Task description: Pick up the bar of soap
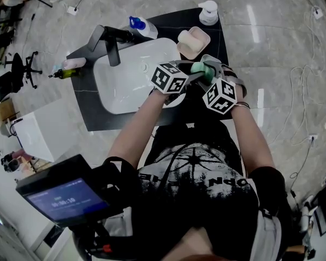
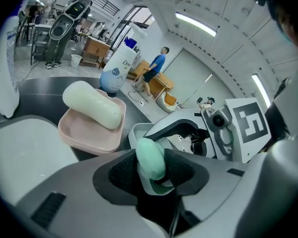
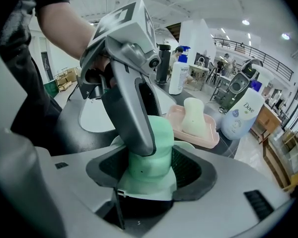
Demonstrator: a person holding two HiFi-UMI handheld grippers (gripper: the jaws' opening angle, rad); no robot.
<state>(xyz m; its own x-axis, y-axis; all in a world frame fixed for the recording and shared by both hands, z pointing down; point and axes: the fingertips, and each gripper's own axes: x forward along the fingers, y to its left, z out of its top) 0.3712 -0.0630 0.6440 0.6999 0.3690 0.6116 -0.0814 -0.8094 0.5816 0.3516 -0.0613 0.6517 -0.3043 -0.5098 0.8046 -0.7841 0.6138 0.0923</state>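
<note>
A green bar of soap [image 1: 200, 68] [image 2: 150, 157] [image 3: 156, 148] stands on edge in a pale green soap dish [image 2: 138, 131] [image 3: 154, 190] over the right part of the black counter [image 1: 100, 118]. My left gripper [image 1: 197, 73] [image 2: 150, 171] reaches in from the left, and its pads sit against both faces of the bar. My right gripper [image 1: 209, 74] [image 3: 146, 176] comes from the near side and is shut on the dish. One left finger [image 3: 134, 113] covers the bar's front left in the right gripper view.
A pink dish [image 1: 204, 35] [image 2: 89, 144] with a cream soap [image 2: 94, 104] [image 3: 193, 115] lies just beyond. White sink [image 1: 125, 80] and black faucet [image 1: 111, 39] are to the left. A Dove bottle [image 1: 144, 26], a white pump bottle [image 1: 208, 12] and a lying bottle [image 1: 70, 67] ring the sink.
</note>
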